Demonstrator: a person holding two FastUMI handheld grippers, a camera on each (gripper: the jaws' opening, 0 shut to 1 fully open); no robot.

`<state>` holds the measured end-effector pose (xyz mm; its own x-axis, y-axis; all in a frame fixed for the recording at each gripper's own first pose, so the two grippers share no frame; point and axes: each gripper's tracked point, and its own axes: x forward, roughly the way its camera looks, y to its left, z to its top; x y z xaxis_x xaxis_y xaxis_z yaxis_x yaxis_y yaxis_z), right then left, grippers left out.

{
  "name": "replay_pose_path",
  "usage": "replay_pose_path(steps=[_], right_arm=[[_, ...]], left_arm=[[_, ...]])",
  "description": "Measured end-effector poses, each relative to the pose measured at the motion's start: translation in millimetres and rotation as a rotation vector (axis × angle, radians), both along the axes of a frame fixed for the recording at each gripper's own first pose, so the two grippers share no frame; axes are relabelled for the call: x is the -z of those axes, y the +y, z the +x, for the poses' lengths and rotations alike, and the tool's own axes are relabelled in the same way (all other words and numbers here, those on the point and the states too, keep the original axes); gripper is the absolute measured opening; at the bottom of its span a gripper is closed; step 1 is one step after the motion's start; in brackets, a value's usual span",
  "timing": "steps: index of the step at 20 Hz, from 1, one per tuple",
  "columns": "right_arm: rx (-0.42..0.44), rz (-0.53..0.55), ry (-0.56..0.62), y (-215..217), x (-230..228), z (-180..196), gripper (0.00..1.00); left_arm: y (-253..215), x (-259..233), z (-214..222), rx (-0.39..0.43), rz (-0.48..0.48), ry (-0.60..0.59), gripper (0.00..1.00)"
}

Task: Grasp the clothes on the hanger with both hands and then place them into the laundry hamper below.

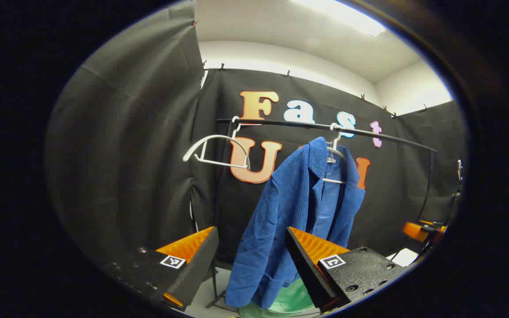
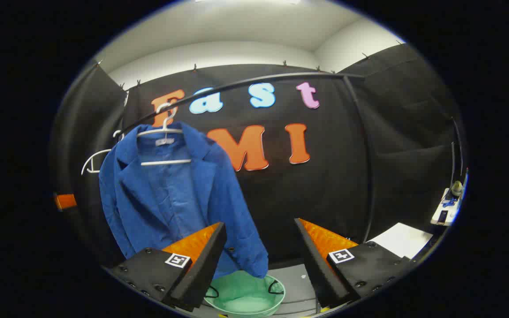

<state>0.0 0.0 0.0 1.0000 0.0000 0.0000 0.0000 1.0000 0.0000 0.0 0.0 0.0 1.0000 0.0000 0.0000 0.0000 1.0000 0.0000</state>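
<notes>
Item 1, blue jacket (image 2: 170,198): hung on a white hanger (image 2: 165,145) from a dark rail (image 2: 245,81) that runs across the far wall; front open, collar up at the hook, hem draped low. In the left gripper view the same blue jacket (image 1: 281,221) is seen side-on, right of centre, its hanger (image 1: 335,165) partly covered by the collar. Item 2, empty hanger (image 1: 217,152): white, hooked on the rail (image 1: 369,132) to the left of the jacket, well apart from it; a bit of it is glimpsed at far left in the right gripper view, behind the jacket's shoulder. Item 3, laundry hamper (image 2: 245,296): pale green, round, w/ dark wire handles, set on the floor directly below the jacket, hem just above its rim; its rim (image 1: 290,300) is seen under the jacket in the left gripper view, partly hidden. Item 4, left gripper (image 1: 252,245): fingers spread wide, nothing held btwn them, near side of the jacket, not touching as far as can be told. Item 5, right gripper (image 2: 261,238): fingers spread wide, nothing held, aimed right of the jacket, apart from it. Item 6, rail upright (image 2: 367,176): dark post at right. Item 7, white surface (image 2: 402,240): low at right, near the post.
</notes>
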Motion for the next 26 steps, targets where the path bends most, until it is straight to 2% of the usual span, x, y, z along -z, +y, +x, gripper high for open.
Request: replay_pose_path(steps=[1, 3, 4, 6, 7, 10, 12, 15, 16, 17, 20, 22, 24, 25, 26], right_arm=[[-0.011, -0.009, 0.055, 14.4, 25.7, 10.3, 0.98], [-0.056, -0.032, 0.099, 41.1, 63.6, 16.0, 0.99], [-0.084, -0.044, 0.096, 57.4, 62.1, 14.9, 0.98], [-0.140, -0.042, 0.103, 86.5, 52.8, 14.9, 0.98], [-0.170, -0.019, 0.118, 102.9, 49.7, 11.7, 0.98], [-0.269, -0.005, 0.122, 152.9, 36.6, 1.6, 0.98], [-0.313, -0.037, 0.101, 164.2, 23.5, 0.8, 0.98], [-0.357, -0.075, 0.080, 169.5, 8.2, 12.0, 0.98], [-0.363, -0.075, 0.079, 167.1, 6.3, 18.2, 0.98], [-0.361, -0.069, 0.080, 163.1, 4.4, 23.8, 0.98], [-0.323, -0.038, 0.096, 140.7, -8.3, 46.8, 0.98], [-0.307, -0.021, 0.125, 113.4, -26.1, 39.6, 0.98], [-0.257, -0.022, 0.120, 56.2, -60.7, 14.5, 0.98], [-0.172, -0.049, 0.089, 6.8, -85.4, 2.8, 0.94], [-0.031, -0.109, 0.053, -62.3, -113.3, -18.0, 0.98]], left_arm=[[1.8, -1.7, -1.0, -0.005, 0.025, -0.003, 0.92], [5.9, -5.8, -2.4, -0.023, 0.056, -0.012, 0.92], [8.2, -6.2, -1.6, -0.040, 0.058, -0.014, 0.95], [7.2, -0.7, 2.5, -0.065, 0.040, 0.000, 0.92], [4.4, 4.4, 6.6, -0.073, 0.024, 0.010, 0.95], [-4.6, 11.8, 22.0, -0.090, -0.017, 0.033, 0.95], [-10.6, 9.6, 31.8, -0.100, -0.025, 0.025, 0.92], [-18.4, 5.5, 45.1, -0.116, -0.035, 0.007, 0.95], [-21.8, 5.6, 47.1, -0.120, -0.036, 0.008, 0.92], [-25.7, 7.7, 51.4, -0.122, -0.037, 0.010, 0.95], [-35.4, 5.6, 61.9, -0.126, -0.032, 0.007, 0.92], [-42.5, 5.0, 71.5, -0.119, -0.025, 0.007, 0.95], [-48.4, 3.0, 79.9, -0.103, -0.032, -0.004, 0.92], [-49.7, 2.2, 83.0, -0.097, -0.039, -0.009, 0.92], [-50.3, 3.7, 85.9, -0.093, -0.048, -0.009, 0.95]])
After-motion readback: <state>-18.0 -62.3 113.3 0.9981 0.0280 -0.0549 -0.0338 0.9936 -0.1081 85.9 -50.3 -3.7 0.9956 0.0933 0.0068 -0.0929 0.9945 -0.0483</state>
